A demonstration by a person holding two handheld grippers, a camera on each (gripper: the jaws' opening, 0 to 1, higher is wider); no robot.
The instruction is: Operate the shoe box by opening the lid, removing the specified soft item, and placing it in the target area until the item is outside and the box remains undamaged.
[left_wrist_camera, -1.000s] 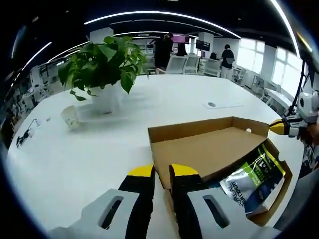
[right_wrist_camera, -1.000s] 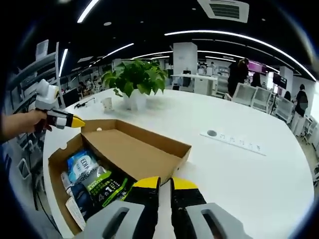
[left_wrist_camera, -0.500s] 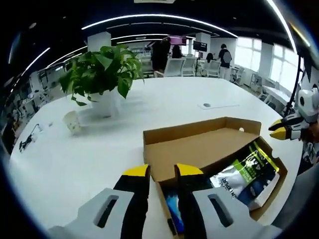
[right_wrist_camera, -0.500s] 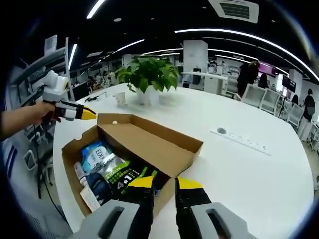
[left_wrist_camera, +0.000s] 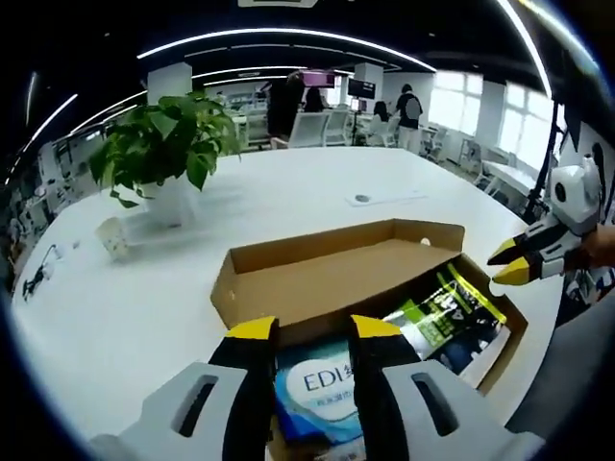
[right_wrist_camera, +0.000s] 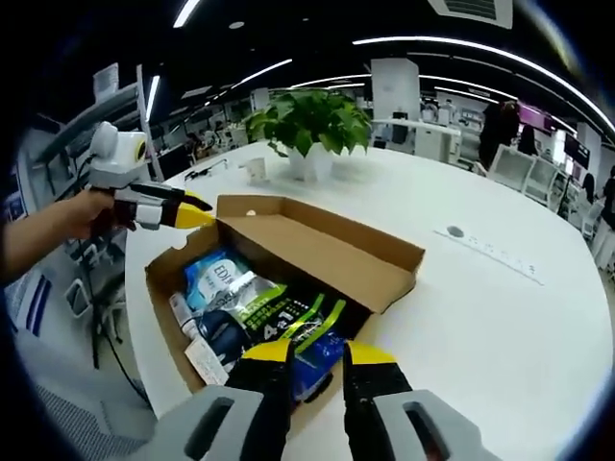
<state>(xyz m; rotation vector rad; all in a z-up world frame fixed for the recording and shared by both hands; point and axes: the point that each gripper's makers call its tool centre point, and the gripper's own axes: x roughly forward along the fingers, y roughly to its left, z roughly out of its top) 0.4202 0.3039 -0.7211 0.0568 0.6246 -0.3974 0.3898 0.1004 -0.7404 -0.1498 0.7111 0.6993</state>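
A brown cardboard shoe box (left_wrist_camera: 495, 351) lies on the white table with its lid (left_wrist_camera: 317, 279) tilted up and back. Inside are a blue-and-white soft packet (left_wrist_camera: 322, 384) and a green-and-black packet (left_wrist_camera: 442, 312). My left gripper (left_wrist_camera: 313, 331) hangs open over the box's near end, above the blue packet. My right gripper (left_wrist_camera: 507, 264) comes in open at the box's far end. In the right gripper view the box (right_wrist_camera: 168, 298), lid (right_wrist_camera: 317, 250), blue packet (right_wrist_camera: 216, 279) and green packet (right_wrist_camera: 288, 312) lie ahead of my open right gripper (right_wrist_camera: 318, 353). The left gripper (right_wrist_camera: 197, 209), held by a hand, points at the lid's corner.
A potted plant (left_wrist_camera: 159, 154) (right_wrist_camera: 312, 120) and a small cup (left_wrist_camera: 113, 238) (right_wrist_camera: 255, 170) stand behind the box. A socket plate (left_wrist_camera: 370, 199) (right_wrist_camera: 490, 250) sits in the white table. The table's edge runs close to the box's near side. People and chairs are far back.
The lid has swung further up and back, and more of the packets show. Both grippers' jaws have spread wider. Both cameras have moved over the box.
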